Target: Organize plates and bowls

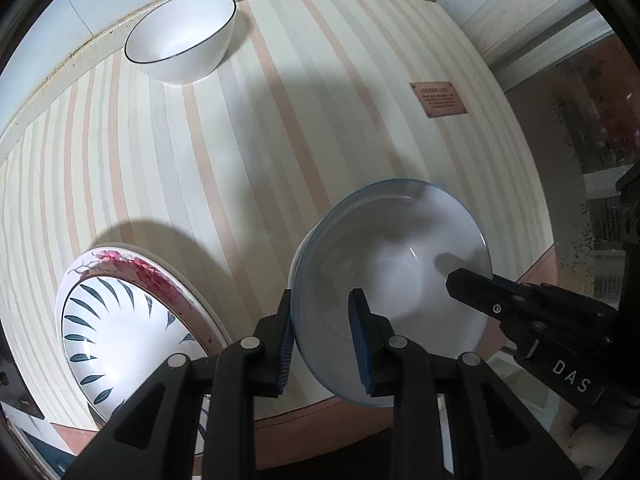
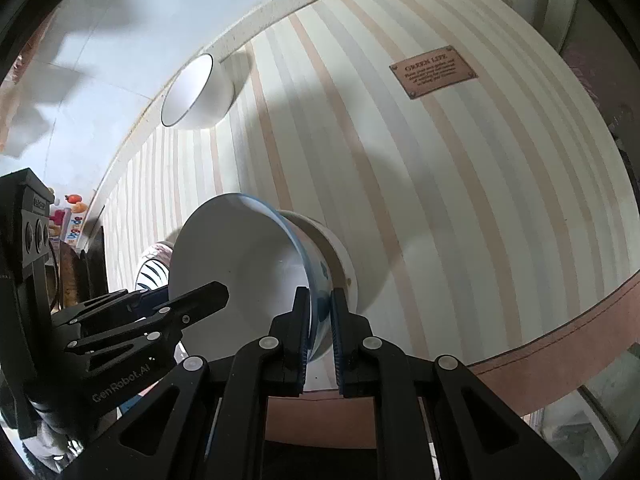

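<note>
Looking through my left wrist view, the left gripper (image 1: 322, 332) is clamped on the rim of the blue-rimmed bowl (image 1: 400, 256), held above the striped tablecloth (image 1: 240, 152); I would keep it level. Through the right wrist view, my right gripper (image 2: 320, 320) pinches the opposite rim; I would lower both evenly.

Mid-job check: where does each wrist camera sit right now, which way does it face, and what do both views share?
Left wrist: on the left gripper, facing steeply down at the striped table; its fingers clamp the blue-rimmed bowl; the right gripper enters from the right.
Right wrist: on the right gripper, facing down; its fingers pinch the same bowl's opposite rim; the left gripper shows at left.
Shared: that bowl, the white bowl, the brown label, the patterned plate.
</note>
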Demonstrator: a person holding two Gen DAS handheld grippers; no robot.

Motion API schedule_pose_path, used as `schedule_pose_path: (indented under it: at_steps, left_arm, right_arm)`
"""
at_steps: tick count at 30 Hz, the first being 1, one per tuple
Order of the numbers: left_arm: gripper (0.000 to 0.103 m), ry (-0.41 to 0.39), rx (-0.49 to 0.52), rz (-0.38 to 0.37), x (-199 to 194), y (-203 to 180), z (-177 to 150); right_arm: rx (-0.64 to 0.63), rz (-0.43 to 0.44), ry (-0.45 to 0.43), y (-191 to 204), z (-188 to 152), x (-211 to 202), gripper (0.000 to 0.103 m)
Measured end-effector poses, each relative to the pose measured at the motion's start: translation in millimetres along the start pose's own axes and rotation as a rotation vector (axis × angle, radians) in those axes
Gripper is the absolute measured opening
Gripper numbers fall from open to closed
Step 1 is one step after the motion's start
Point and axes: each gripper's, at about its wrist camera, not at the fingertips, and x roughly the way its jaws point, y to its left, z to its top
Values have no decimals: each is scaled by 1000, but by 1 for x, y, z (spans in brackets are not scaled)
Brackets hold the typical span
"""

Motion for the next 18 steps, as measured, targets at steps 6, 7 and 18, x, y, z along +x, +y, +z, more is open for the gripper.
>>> schedule_pose_path:
  at_steps: [6, 7, 18]
  left_arm:
    - [23, 21, 1, 15, 10, 1, -1]
    - [23, 22, 1, 17, 10, 1, -1]
    - [24, -43, -10, -21, -26, 17, -5]
  right_arm:
    - [-22, -23, 30, 4, 3, 11, 12]
    - [-23, -29, 32, 4, 3, 12, 12]
    - [-26, 19, 34, 1, 16, -15, 12]
